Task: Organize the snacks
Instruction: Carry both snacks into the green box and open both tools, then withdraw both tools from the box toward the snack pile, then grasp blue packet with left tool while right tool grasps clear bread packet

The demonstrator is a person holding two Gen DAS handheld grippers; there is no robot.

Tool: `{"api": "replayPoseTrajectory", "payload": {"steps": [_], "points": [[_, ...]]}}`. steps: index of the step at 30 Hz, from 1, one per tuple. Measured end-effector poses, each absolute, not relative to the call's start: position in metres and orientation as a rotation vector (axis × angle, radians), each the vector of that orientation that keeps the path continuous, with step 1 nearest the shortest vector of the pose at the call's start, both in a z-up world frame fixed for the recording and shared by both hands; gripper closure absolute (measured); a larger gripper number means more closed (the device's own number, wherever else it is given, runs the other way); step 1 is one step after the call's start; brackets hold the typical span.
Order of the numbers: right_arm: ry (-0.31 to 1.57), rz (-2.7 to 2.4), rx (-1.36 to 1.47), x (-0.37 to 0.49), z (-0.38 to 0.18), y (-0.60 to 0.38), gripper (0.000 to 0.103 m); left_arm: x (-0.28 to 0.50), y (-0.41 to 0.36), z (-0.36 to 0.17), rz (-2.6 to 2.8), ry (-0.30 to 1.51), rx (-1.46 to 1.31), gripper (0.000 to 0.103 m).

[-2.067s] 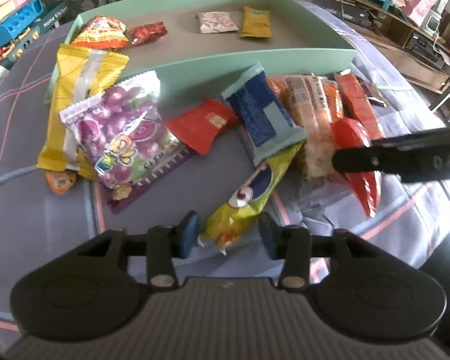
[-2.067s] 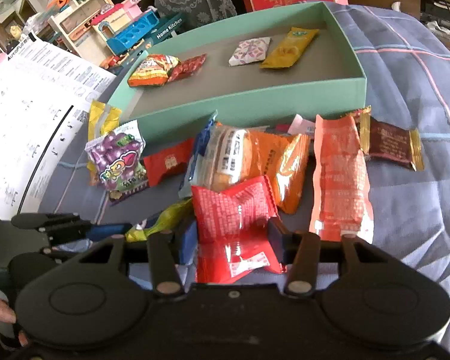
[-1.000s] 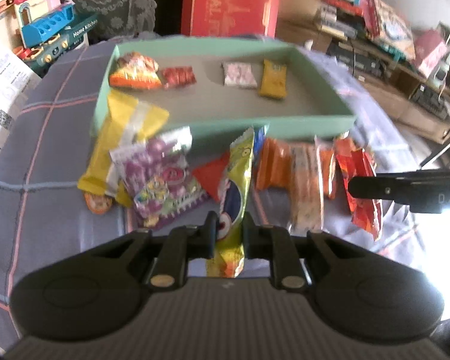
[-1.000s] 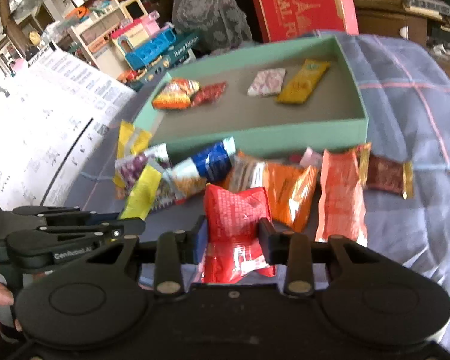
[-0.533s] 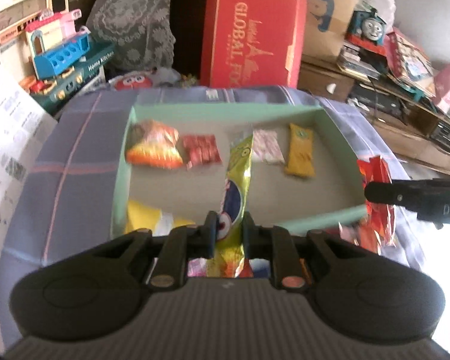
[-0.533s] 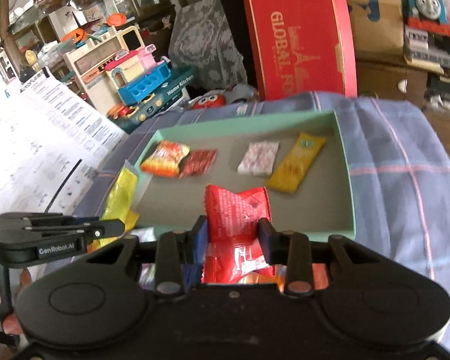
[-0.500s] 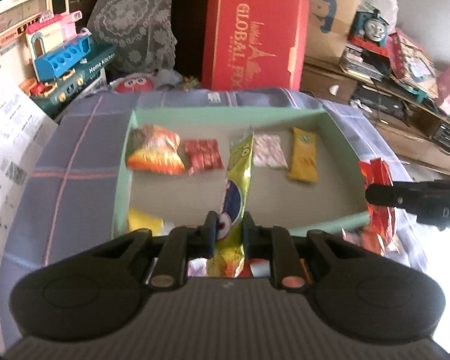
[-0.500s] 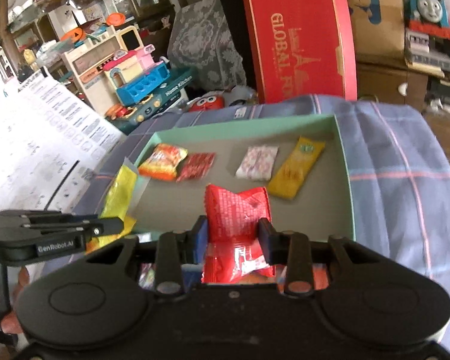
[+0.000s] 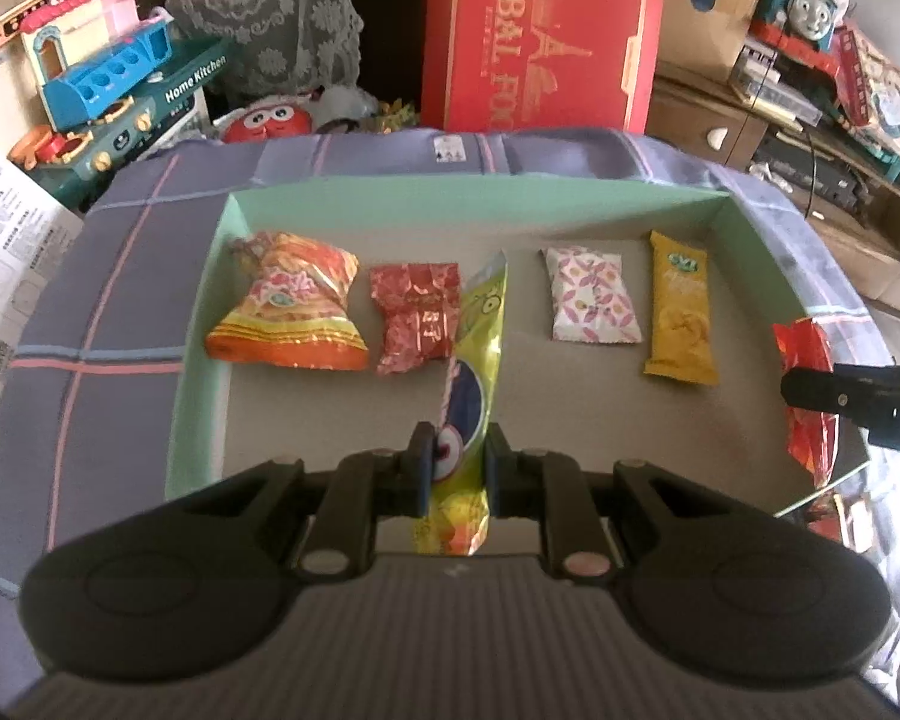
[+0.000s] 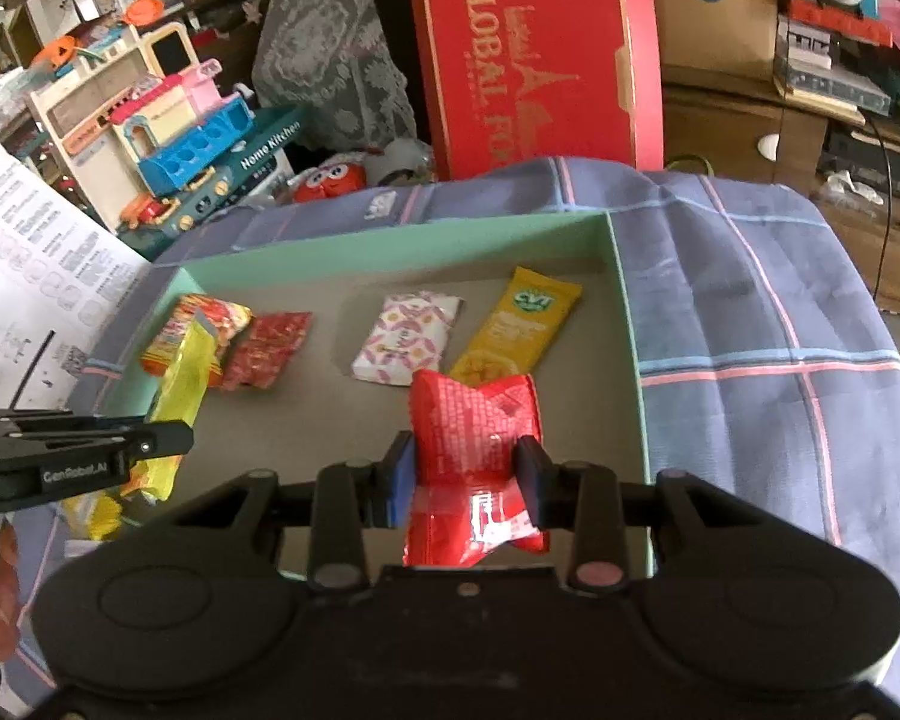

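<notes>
A mint-green tray (image 9: 201, 324) (image 10: 627, 324) lies on the checked cloth. In it lie an orange packet (image 9: 288, 315), a small red packet (image 9: 417, 315), a white patterned packet (image 9: 591, 294) and a yellow bar (image 9: 678, 306). My left gripper (image 9: 456, 462) is shut on a yellow-green snack packet (image 9: 477, 354) and holds it above the tray's middle. My right gripper (image 10: 465, 474) is shut on a red snack packet (image 10: 474, 438) above the tray's near right part. The red packet also shows in the left wrist view (image 9: 807, 396).
A red box (image 9: 540, 36) stands behind the tray. Toy kitchen sets (image 9: 108, 78) sit at the back left, printed sheets (image 10: 24, 276) at the left. A cluttered shelf (image 9: 834, 96) is at the right. More snacks (image 9: 828, 516) lie before the tray's near edge.
Both grippers closed on their packets, lifted them off the cloth, and carried them forward over the tray. The tray now fills both views.
</notes>
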State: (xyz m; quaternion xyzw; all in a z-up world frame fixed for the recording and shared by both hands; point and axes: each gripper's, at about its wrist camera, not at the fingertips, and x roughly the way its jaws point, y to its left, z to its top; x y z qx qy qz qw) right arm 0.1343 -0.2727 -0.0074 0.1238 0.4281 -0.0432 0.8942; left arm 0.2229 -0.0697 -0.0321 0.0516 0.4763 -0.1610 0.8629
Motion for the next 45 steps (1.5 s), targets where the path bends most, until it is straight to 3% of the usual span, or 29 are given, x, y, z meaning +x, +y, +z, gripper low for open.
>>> {"api": "replayPoseTrajectory", "payload": {"steps": [2, 3, 4, 5, 6, 7, 8, 23, 37, 38, 40, 45], "points": [[0.896, -0.092, 0.261, 0.138, -0.012, -0.274, 0.065, 0.226, -0.071, -0.037, -0.335, 1.006, 0.12, 0.083], [0.901, -0.097, 0.268, 0.139, -0.014, -0.275, 0.061, 0.227, -0.072, -0.039, -0.327, 1.003, 0.127, 0.073], [0.902, -0.098, 0.279, 0.139, -0.015, -0.276, 0.05, 0.227, -0.073, -0.039, -0.32, 0.999, 0.133, 0.061], [0.898, -0.1, 0.296, 0.139, -0.015, -0.277, 0.04, 0.227, -0.073, -0.038, -0.308, 0.991, 0.137, 0.028], [0.885, -0.105, 0.308, 0.137, -0.014, -0.278, 0.018, 0.226, -0.073, -0.037, -0.289, 0.974, 0.142, 0.002], [0.867, -0.106, 0.313, 0.136, -0.011, -0.279, 0.004, 0.224, -0.073, -0.034, -0.27, 0.951, 0.145, 0.001], [0.847, -0.111, 0.313, 0.133, -0.009, -0.279, 0.001, 0.222, -0.073, -0.032, -0.262, 0.936, 0.146, 0.0], [0.826, -0.058, 0.326, 0.092, 0.017, -0.26, 0.0, 0.165, -0.069, -0.004, -0.301, 0.94, 0.11, 0.0], [0.904, -0.025, 0.327, 0.031, -0.003, -0.219, 0.0, 0.082, -0.054, -0.046, -0.318, 1.041, 0.142, 0.0], [0.91, -0.026, 0.331, 0.027, -0.006, -0.216, 0.002, 0.078, -0.052, -0.05, -0.318, 1.05, 0.139, 0.0], [0.928, -0.031, 0.325, 0.022, -0.012, -0.211, 0.017, 0.074, -0.048, -0.055, -0.312, 1.062, 0.139, 0.0], [0.95, -0.046, 0.327, 0.018, -0.028, -0.199, 0.031, 0.07, -0.037, -0.064, -0.288, 1.069, 0.12, 0.0]]}}
